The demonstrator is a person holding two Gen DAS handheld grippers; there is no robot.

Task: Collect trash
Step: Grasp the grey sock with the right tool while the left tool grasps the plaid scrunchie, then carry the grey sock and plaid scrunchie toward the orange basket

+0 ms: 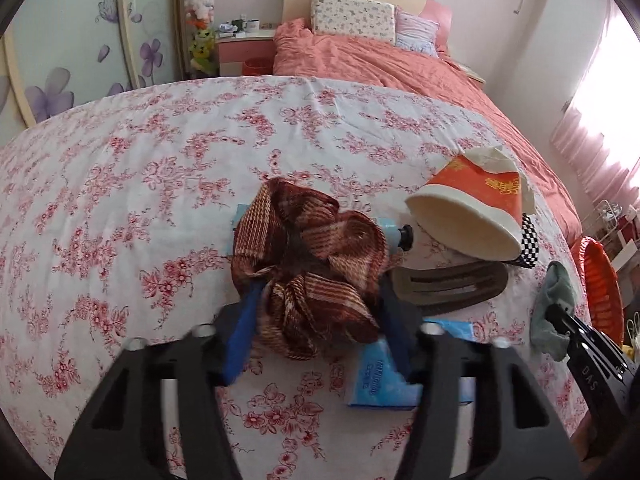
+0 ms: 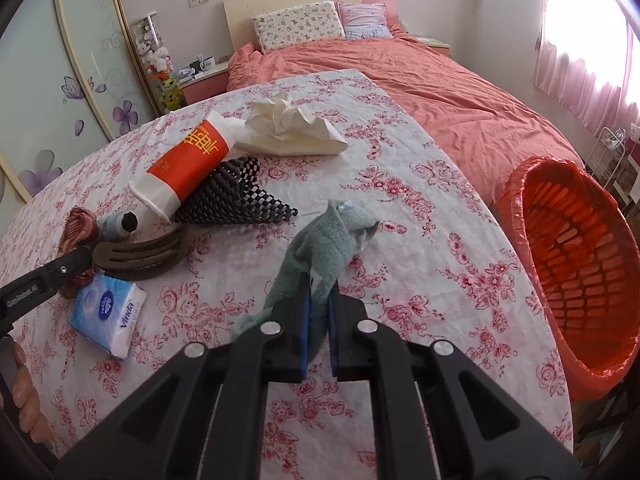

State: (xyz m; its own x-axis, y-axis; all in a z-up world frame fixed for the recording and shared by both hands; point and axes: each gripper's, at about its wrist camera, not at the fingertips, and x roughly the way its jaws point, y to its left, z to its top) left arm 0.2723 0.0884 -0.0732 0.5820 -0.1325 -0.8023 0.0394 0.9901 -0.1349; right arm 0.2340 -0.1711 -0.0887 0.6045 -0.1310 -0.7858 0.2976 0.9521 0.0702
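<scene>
My left gripper (image 1: 320, 296) has its blue pads against both sides of a brown plaid scrunchie (image 1: 308, 264), which bulges between them. A small bottle with a black cap (image 1: 402, 237) pokes out behind it. My right gripper (image 2: 320, 286) is shut on a grey-green sock (image 2: 324, 240), held just above the floral tablecloth (image 2: 440, 240). Other items lie to the left in the right wrist view: a red paper cup (image 2: 188, 164) on its side, a crumpled tissue (image 2: 288, 124), a black woven mat (image 2: 236, 196), a brown hair clip (image 2: 140, 256) and a blue tissue pack (image 2: 108, 312).
An orange basket lined with a red bag (image 2: 576, 264) stands off the table's right edge. Behind the table lies a bed with a coral duvet (image 2: 440, 92). A person's fingers (image 2: 24, 388) show at the lower left.
</scene>
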